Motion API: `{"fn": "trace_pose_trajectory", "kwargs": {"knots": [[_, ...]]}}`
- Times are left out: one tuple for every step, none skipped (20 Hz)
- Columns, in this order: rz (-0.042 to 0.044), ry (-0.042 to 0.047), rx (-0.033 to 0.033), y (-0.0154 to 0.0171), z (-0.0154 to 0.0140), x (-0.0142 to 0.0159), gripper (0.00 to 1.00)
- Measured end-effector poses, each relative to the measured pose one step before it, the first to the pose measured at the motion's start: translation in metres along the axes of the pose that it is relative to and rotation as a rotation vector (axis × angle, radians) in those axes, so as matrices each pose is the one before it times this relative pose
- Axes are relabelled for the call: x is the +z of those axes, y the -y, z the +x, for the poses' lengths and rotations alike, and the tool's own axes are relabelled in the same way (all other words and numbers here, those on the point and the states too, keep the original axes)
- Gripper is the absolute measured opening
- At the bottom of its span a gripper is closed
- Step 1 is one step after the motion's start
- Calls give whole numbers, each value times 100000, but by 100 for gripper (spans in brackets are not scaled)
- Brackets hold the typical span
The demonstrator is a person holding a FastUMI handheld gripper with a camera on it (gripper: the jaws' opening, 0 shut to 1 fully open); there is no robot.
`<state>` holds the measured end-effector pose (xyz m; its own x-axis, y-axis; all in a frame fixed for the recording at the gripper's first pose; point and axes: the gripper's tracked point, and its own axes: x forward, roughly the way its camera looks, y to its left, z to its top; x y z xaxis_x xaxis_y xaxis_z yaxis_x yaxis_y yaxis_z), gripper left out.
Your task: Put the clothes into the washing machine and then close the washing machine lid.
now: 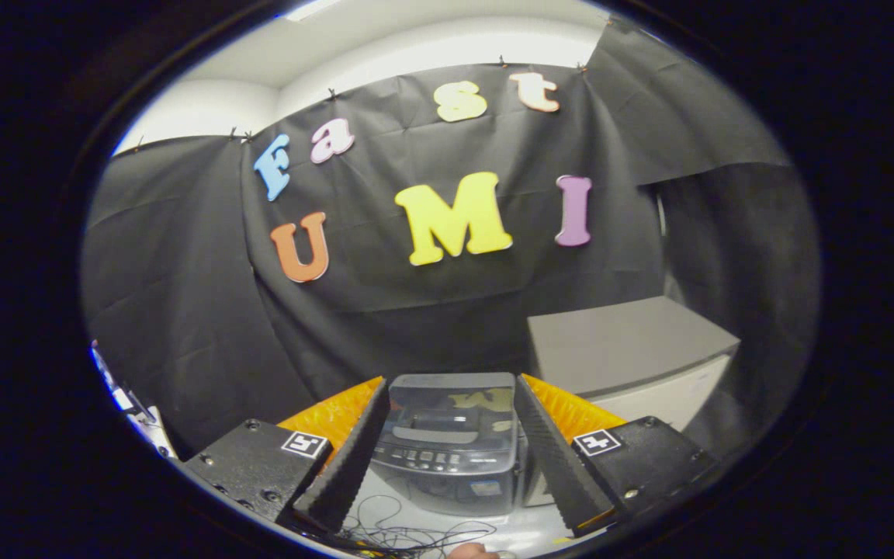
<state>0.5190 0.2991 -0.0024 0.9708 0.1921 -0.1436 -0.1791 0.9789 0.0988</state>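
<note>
Gripper point(451, 411) released, fingers point(350, 458) spread wide with nothing between the pads, held above and in front of the washer point(447, 450). Washer seen in the gap between the fingers, just ahead and below: small, grey, top-loading, with a dark glossy lid point(447, 407) lying flat and shut. Row of small buttons on a control strip point(431, 460) along the washer's near edge. Handle-like recess across the lid, toward its near side. Cannot tell anything about clothes: none made out on or around the washer.

Beside the washer on its right, touching or nearly so, a taller grey cabinet point(625, 345) with a flat top and a paler front. Under the washer, a pale surface, floor or desk, cannot tell which. In front of the washer on that surface, a loose tangle of thin dark wires point(408, 532). Nearer than the wires, a small rounded bit of what may be a person's hand point(472, 551), too little showing to be sure.

Behind the washer and cabinet, black cloth wall point(183, 310) hanging in folds, pinned along its top. Above the cloth, a white wall and ceiling point(385, 46). Far off to the washer's left, past the left finger, some small pale and blue items point(125, 396) against the cloth, too blurred to name.
</note>
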Motion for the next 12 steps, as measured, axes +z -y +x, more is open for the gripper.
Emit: {"fn": "trace_pose_trajectory", "kwargs": {"knots": [[-710, 1527, -1990, 551, -446, 242, 100], [-922, 1693, -2156, 529, -237, 340, 100], [-1031, 2127, -2587, 804, -301, 377, 100], [-460, 1982, -2057, 504, -6, 317, 100], [834, 2091, -2510, 501, -149, 318, 100], [1349, 1007, -945, 101, -42, 156, 100], [1029, 85, -643, -56, -379, 20, 100], [349, 7, -1039, 128, -240, -54, 100], [-252, 563, -1403, 454, -496, 163, 100], [-656, 588, -933, 218, 55, 67, 100], [-402, -120, -792, 290, -56, -19, 100], [-259, -53, 99, -24, -25, 15, 100]]}}
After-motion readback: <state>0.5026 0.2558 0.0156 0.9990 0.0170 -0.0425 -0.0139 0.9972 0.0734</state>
